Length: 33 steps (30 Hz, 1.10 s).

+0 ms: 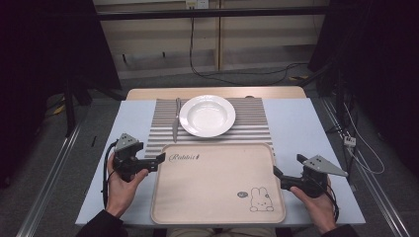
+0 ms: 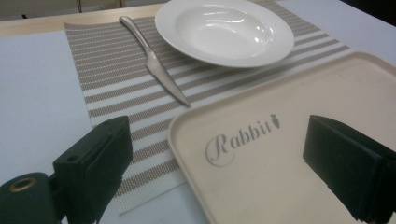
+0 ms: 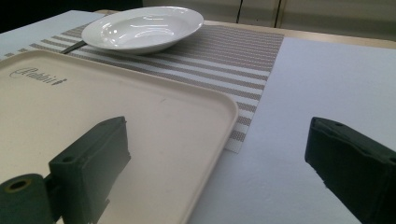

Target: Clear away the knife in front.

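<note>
A beige tray (image 1: 217, 217) printed with "Rabbit" and a bunny lies at the near middle of the table, overlapping a striped placemat (image 1: 252, 126). On the mat stand a white deep plate (image 1: 207, 115) and, left of it, a metal knife (image 1: 176, 118). My left gripper (image 1: 159, 160) is open at the tray's left edge, its jaws straddling the tray's near-left corner (image 2: 187, 126). My right gripper (image 1: 287, 170) is open at the tray's right edge, one jaw over the tray (image 3: 140, 121), the other over bare table. Nothing is held. The plate (image 2: 224, 30) and knife (image 2: 156, 65) lie beyond the left gripper's jaws.
The table top (image 1: 311, 128) is pale blue-grey with a wooden strip at the far edge (image 1: 212, 92). Cables (image 1: 197, 69) run across the floor behind it. Dark curtains stand at both sides.
</note>
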Each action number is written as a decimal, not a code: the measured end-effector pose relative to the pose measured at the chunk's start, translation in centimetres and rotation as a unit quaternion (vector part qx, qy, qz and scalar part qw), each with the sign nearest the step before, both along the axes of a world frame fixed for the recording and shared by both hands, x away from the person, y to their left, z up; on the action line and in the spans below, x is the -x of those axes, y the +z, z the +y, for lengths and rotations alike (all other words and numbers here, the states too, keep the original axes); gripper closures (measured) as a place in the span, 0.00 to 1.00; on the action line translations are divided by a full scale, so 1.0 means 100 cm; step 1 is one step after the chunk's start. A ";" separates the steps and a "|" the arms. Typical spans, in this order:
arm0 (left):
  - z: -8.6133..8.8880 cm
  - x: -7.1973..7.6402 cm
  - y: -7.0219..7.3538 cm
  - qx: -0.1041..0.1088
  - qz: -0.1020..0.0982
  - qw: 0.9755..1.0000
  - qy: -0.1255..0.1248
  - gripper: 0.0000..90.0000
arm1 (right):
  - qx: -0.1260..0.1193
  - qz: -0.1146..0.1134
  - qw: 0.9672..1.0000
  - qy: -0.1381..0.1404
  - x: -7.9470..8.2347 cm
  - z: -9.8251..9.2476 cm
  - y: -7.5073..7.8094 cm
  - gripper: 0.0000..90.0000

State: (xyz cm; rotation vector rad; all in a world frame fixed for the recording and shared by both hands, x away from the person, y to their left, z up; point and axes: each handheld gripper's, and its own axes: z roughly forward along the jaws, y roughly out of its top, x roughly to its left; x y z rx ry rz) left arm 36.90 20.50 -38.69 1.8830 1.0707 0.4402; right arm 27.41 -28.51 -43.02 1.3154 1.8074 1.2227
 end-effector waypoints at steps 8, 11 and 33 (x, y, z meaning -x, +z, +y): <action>-0.006 -0.019 0.009 0.002 0.003 1.000 -0.014 0.06 | 0.000 -0.002 1.000 0.003 0.000 0.000 0.000 0.06; -0.008 -0.025 0.010 -0.005 -0.002 1.000 -0.009 0.06 | 0.000 -0.002 1.000 0.002 0.000 0.000 0.000 0.06; -0.025 -0.081 0.027 -0.021 -0.029 0.999 0.029 0.05 | 0.003 -0.001 1.000 0.001 0.000 0.000 0.000 0.07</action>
